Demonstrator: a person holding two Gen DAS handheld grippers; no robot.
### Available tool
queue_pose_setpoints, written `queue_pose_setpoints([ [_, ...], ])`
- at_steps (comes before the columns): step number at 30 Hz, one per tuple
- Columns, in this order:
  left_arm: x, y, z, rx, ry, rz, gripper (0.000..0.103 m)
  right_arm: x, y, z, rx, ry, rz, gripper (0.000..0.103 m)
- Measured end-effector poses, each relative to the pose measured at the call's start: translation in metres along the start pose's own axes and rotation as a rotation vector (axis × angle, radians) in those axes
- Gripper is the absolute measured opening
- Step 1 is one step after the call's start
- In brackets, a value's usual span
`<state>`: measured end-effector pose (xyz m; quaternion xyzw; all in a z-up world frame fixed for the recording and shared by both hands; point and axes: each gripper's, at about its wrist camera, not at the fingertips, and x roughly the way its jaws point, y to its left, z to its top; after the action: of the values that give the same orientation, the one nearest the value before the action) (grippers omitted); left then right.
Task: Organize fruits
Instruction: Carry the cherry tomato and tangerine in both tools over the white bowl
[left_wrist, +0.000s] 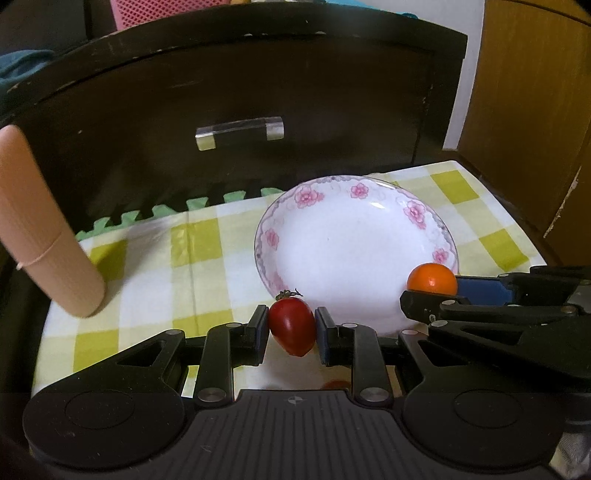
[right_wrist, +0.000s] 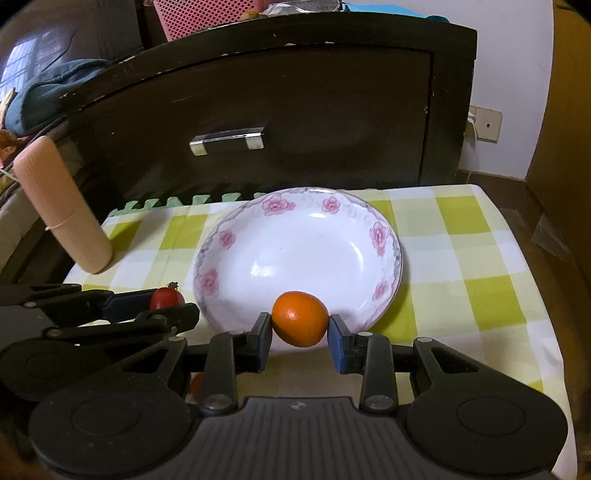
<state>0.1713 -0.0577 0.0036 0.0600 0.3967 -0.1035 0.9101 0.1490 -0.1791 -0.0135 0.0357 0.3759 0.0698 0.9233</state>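
Fingers of the left gripper are clamped on a red cherry tomato, held just off the near left rim of the floral plate. At the counter's left edge a tan cylinder leans. Right of the tomato, the right gripper pinches a small orange fruit, perhaps a kumquat, at the plate's near rim, above the checked cloth.

A lived-in home room. A worn dark wooden drawer cabinet with a metal handle stands behind a surface under a yellow-and-white checked cloth. A floral-rimmed white china plate and a pink perforated plastic basket look domestic.
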Motion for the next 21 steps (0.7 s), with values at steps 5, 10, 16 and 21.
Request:
queue_pose_setpoints([
  [5, 0.015, -0.002, 0.01, 0.01, 0.0, 0.001, 0.032, 0.015, -0.008, 0.008, 0.007, -0.006, 0.0, 0.032],
  [10, 0.029, -0.001, 0.014, 0.019, 0.002, 0.004, 0.032, 0.028, -0.014, 0.012, 0.019, -0.015, 0.004, 0.032],
  [16, 0.039, -0.002, 0.016, 0.043, -0.013, 0.03, 0.032, 0.04, -0.015, 0.015, 0.009, -0.029, 0.004, 0.032],
  [21, 0.043, -0.005, 0.017, 0.069, -0.027, 0.04, 0.032, 0.045, -0.019, 0.016, 0.02, -0.039, 0.011, 0.033],
])
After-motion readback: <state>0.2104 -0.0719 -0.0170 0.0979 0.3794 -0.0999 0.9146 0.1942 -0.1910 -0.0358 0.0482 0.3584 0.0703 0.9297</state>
